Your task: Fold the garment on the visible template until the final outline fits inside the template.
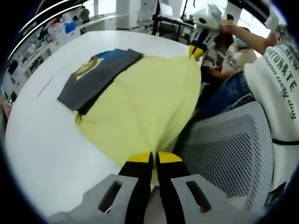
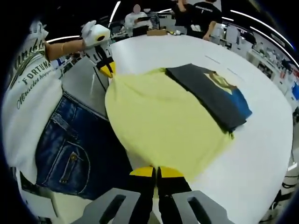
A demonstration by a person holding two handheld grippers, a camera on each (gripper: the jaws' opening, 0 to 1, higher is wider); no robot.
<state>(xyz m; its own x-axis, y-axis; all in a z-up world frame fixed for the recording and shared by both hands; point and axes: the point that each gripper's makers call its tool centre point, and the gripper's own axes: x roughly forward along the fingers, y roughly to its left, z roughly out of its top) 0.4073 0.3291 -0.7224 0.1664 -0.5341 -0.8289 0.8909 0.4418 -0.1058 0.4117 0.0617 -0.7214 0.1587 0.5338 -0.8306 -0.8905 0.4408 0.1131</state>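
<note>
A yellow garment [image 1: 145, 102] lies spread flat on the white round table [image 1: 42, 135], its near side reaching the table's edge. A dark grey folded piece [image 1: 96, 77] with a blue and gold print rests on its far side. My left gripper [image 1: 153, 159] is shut on the yellow hem at one corner. My right gripper [image 1: 196, 52] pinches the other near corner. In the right gripper view, the right gripper [image 2: 156, 172] is shut on the yellow garment [image 2: 163, 121], the left gripper [image 2: 108, 70] holds the far corner, and the dark piece [image 2: 210, 91] lies to the right.
A person in a white sweatshirt [image 1: 275, 93] and blue jeans [image 2: 79, 144] stands close against the table's edge beside a grey mesh chair [image 1: 229, 149]. Bare table [image 2: 261, 140] surrounds the cloth. Other people [image 2: 196, 14] and benches stand at the back.
</note>
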